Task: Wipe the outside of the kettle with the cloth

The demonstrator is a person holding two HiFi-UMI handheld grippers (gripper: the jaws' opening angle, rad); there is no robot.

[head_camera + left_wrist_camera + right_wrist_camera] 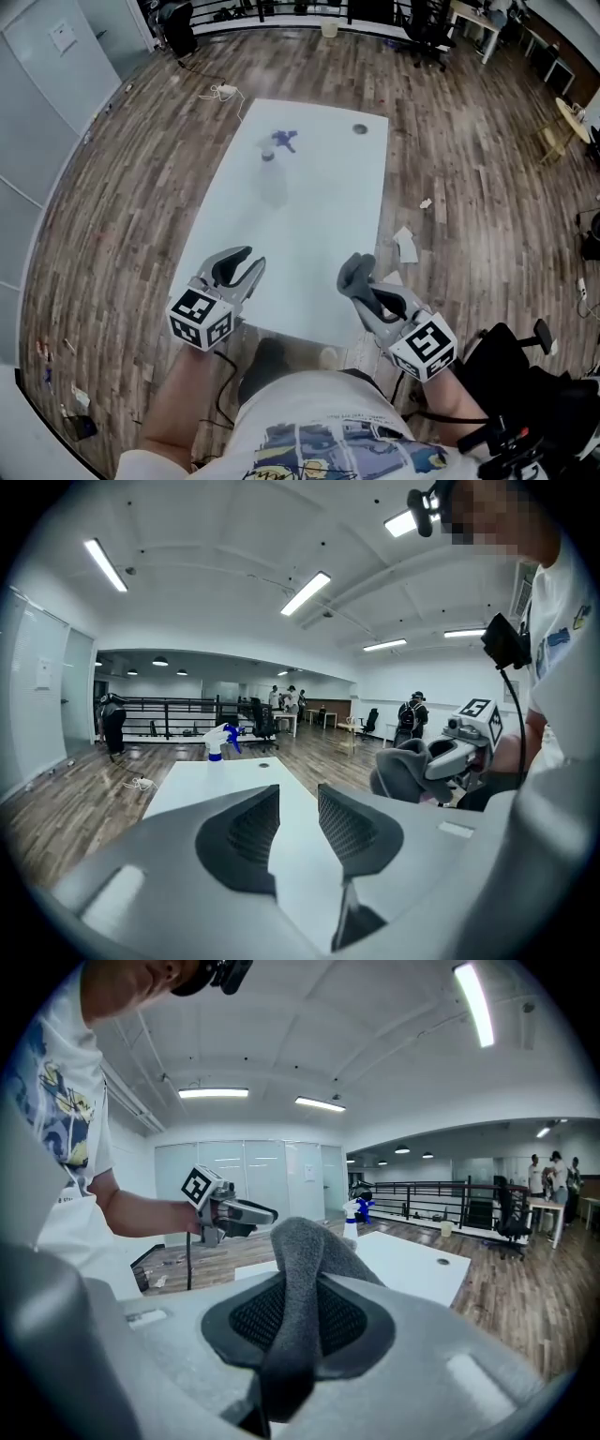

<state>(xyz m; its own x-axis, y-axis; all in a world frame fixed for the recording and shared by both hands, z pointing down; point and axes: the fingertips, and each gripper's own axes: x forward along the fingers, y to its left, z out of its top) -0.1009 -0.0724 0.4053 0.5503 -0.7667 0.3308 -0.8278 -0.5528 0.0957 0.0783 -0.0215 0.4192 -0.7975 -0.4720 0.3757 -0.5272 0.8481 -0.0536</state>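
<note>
Left tongs [246, 262] hang over the counter's [309, 225] near edge, around 7 o'clock. Their own view shows them released, just bare counter in the gap. Spray bottle [272, 155] is way off at 12. Right tongs [361, 281] at 5 o'clock; their view shows the grey cloth [302, 1241] clenched tight between the pads.

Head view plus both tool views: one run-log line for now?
left tool: open, empty | right tool: shut on grey cloth | spray bottle: far end of white table | kettle: not in view
</note>
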